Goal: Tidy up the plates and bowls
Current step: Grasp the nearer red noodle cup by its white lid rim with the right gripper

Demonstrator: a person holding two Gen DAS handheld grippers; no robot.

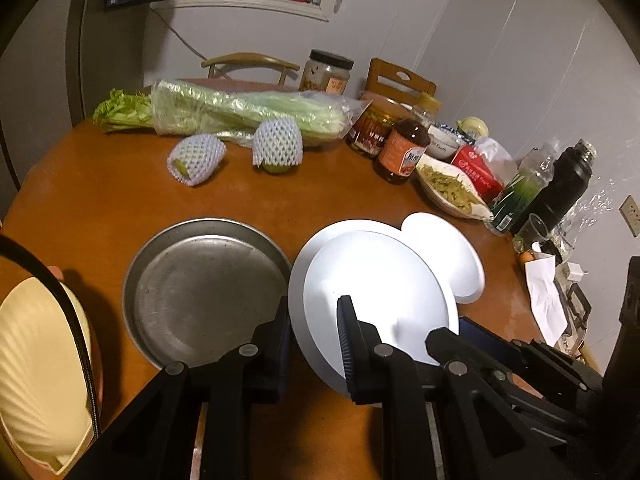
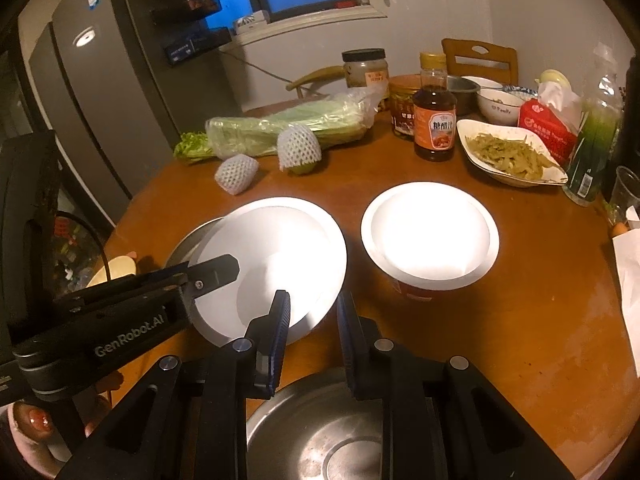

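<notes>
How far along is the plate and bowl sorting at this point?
Nothing looks stacked yet. In hand: the left gripper has its jaws shut on the white plate rim, beside the steel pan; the right gripper seems shut on the steel bowl rim. Left: the red-sided white bowl stands alone, and both held pieces need placing.

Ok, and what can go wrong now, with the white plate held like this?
1. The left gripper pinches the white plate only at its rim. The plate looks tilted, so it may slip and fall on the metal plate beside it.
2. The right gripper is very near the plate's edge, above a metal bowl. A small move could knock them together.
</notes>
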